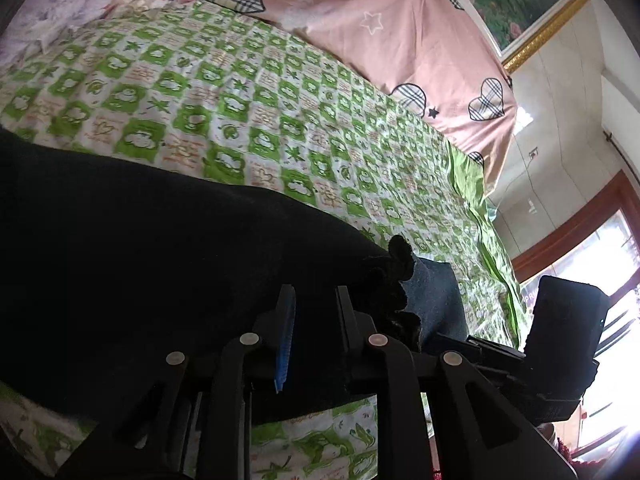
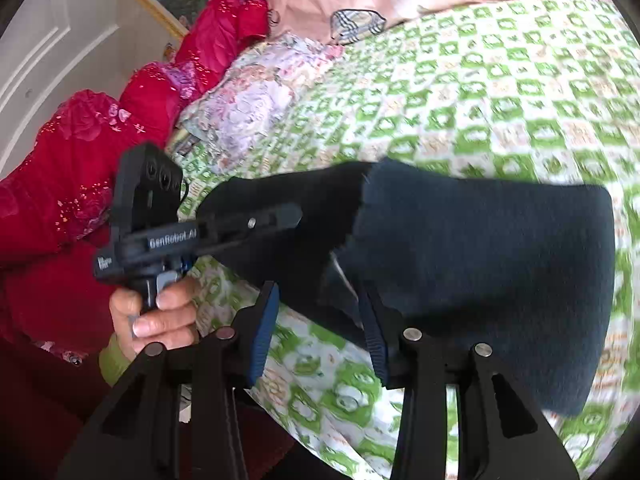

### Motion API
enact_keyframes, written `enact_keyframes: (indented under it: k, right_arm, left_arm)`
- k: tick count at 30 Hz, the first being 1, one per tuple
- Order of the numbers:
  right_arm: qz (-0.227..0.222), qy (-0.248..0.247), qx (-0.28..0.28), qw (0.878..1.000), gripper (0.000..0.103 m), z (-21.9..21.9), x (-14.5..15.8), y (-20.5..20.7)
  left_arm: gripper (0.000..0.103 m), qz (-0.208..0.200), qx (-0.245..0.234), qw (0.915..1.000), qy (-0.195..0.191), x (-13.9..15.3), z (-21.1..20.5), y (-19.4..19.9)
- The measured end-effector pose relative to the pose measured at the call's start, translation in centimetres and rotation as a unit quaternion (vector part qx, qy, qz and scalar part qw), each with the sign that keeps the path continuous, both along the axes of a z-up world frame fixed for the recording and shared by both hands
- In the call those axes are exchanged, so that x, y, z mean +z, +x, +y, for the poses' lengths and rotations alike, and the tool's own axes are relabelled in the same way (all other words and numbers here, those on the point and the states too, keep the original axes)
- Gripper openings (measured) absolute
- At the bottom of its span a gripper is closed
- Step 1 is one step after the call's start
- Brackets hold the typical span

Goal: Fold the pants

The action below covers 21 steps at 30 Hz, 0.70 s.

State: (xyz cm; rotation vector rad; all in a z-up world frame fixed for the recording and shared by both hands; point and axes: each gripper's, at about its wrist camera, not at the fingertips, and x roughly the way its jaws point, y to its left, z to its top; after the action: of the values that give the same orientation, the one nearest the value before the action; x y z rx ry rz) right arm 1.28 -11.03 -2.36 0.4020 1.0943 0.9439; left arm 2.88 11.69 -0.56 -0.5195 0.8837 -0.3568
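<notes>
The dark pants (image 1: 120, 240) lie folded on the green-checked bedsheet (image 1: 280, 120). A dark blue layer (image 1: 436, 292) shows at their right end. My left gripper (image 1: 316, 308) hovers over the folded edge, jaws slightly apart, with black cloth under the gap and no pad pressing on it. In the right wrist view the pants (image 2: 480, 280) spread from the middle to the right. My right gripper (image 2: 318, 320) stands open at their near edge, with bedsheet and a cloth corner showing between its blue pads (image 2: 262, 336). A hand (image 2: 160, 316) holds the left gripper's body (image 2: 160, 236) at the left.
A pink quilt with checked hearts (image 1: 400, 40) lies along the bed's far side. A floral pillow (image 2: 256, 100) and red sequined bedding (image 2: 80, 168) sit at the bed's left end. A framed picture (image 1: 520, 8) hangs on the wall, and a bright window (image 1: 600, 260) is beyond the bed edge.
</notes>
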Motion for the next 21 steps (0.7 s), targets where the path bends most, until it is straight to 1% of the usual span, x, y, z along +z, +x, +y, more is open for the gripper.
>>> enact_keyframes:
  k: [4, 7, 11, 14, 15, 18, 21]
  right_arm:
    - [-0.006, 0.006, 0.011, 1.0, 0.043, 1.4, 0.6, 1.0]
    - [-0.007, 0.011, 0.022, 1.0, 0.043, 2.8, 0.8, 1.7]
    - [-0.008, 0.016, 0.041, 0.999, 0.044, 4.7, 0.9, 2.3]
    - [-0.004, 0.021, 0.055, 0.998, 0.045, 6.0, 0.8, 2.5]
    - [-0.004, 0.02, 0.059, 0.998, 0.046, 6.4, 0.8, 2.6]
    - [-0.004, 0.02, 0.069, 0.997, 0.047, 7.6, 0.8, 2.9]
    - [-0.008, 0.019, 0.081, 0.997, 0.047, 8.9, 1.1, 3.1]
  left_arm:
    - [0.031, 0.003, 0.05, 0.9987, -0.008, 0.4, 2.7, -2.1]
    - [0.032, 0.001, 0.081, 0.9967, -0.001, 0.6, 4.4, -3.7]
    - [0.032, 0.009, 0.114, 0.9934, 0.0, 0.3, 7.0, -6.1]
    - [0.032, 0.017, 0.148, 0.9888, 0.003, 0.1, 9.1, -8.0]
    - [0.034, 0.019, 0.157, 0.9874, 0.003, 0.0, 9.6, -8.3]
    - [0.039, 0.027, 0.197, 0.9799, -0.008, -0.3, 12.0, -9.9]
    - [0.039, 0.034, 0.229, 0.9726, -0.018, -0.6, 13.9, -10.8]
